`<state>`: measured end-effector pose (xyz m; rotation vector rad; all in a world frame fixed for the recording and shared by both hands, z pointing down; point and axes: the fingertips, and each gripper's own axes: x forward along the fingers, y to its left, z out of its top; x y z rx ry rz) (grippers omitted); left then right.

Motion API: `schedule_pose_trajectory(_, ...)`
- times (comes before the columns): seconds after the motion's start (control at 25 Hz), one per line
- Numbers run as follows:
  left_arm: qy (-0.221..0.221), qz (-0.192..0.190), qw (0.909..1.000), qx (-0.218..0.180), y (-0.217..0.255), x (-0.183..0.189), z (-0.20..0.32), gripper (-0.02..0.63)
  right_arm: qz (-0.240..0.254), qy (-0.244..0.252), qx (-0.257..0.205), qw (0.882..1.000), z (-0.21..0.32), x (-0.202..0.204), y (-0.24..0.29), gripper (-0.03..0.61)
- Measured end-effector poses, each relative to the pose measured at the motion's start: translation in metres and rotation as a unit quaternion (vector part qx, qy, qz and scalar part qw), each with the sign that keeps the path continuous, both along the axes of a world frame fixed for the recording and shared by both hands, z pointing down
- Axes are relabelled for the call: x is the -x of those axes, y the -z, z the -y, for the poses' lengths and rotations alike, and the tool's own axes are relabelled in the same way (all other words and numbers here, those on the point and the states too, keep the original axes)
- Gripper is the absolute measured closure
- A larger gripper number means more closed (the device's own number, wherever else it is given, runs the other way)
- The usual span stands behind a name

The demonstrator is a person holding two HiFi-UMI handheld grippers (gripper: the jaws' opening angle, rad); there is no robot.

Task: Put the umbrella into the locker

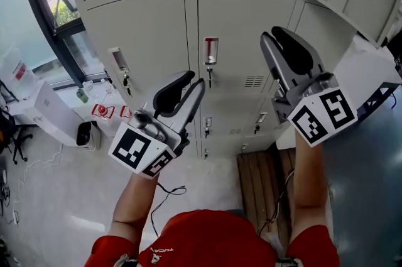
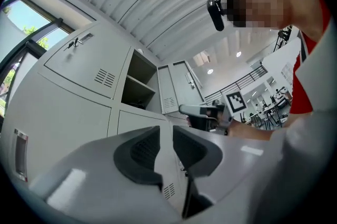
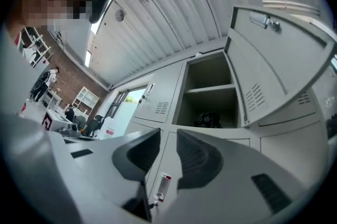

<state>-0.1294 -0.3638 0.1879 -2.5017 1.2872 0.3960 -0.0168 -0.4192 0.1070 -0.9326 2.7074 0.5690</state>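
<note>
Here, a person in a red shirt (image 1: 207,237) is standing before a bank of grey lockers (image 1: 144,33), holding both grippers up toward the doors. The left gripper (image 1: 196,78) is sitting left of centre in the head view. Its jaws are standing narrowly apart with nothing between them, and only closed locker doors are showing through the slit in its own view (image 2: 166,130). The right gripper (image 1: 271,34) is hovering higher, right of centre, and its jaws (image 3: 168,133) are likewise standing a narrow way apart, gripping nothing.

The umbrella (image 3: 209,119) is lying as a dark bundle on the lower level of the open compartment (image 3: 210,75), in the top row at the upper middle of the head view. In the right gripper view it is showing just above the jaws, well apart from them. The compartment's door (image 3: 274,70) is hanging open to the right. A red-and-white tag (image 1: 210,51) is sitting on the closed door below that compartment — between the two grippers in the head view.
</note>
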Motion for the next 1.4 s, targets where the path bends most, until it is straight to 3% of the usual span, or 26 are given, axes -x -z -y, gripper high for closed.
schedule_pose_trajectory(0.24, 0.005, 0.009, 0.9996, -0.028, 0.02, -0.013, -0.014, 0.607, 0.018, 0.007, -0.012, 1.0, -0.035, -0.017, -0.029, 0.554)
schedule_pose_trajectory(0.56, 0.0, 0.048, 0.9974, -0.054, 0.015, -0.044, -0.035, 0.609, -0.039, 0.034, -0.015, 0.999, -0.073, -0.002, -0.072, 0.577)
schedule_pose_trajectory(1.16, 0.006, 0.056, 0.9983, -0.017, -0.009, -0.057, -0.046, 0.609, -0.038, 0.045, -0.012, 0.998, -0.092, -0.011, -0.078, 0.577)
schedule_pose_trajectory(1.4, 0.002, 0.052, 0.9979, -0.039, -0.001, -0.058, -0.048, 0.609, -0.039, 0.045, -0.013, 0.998, -0.094, -0.014, -0.077, 0.577)
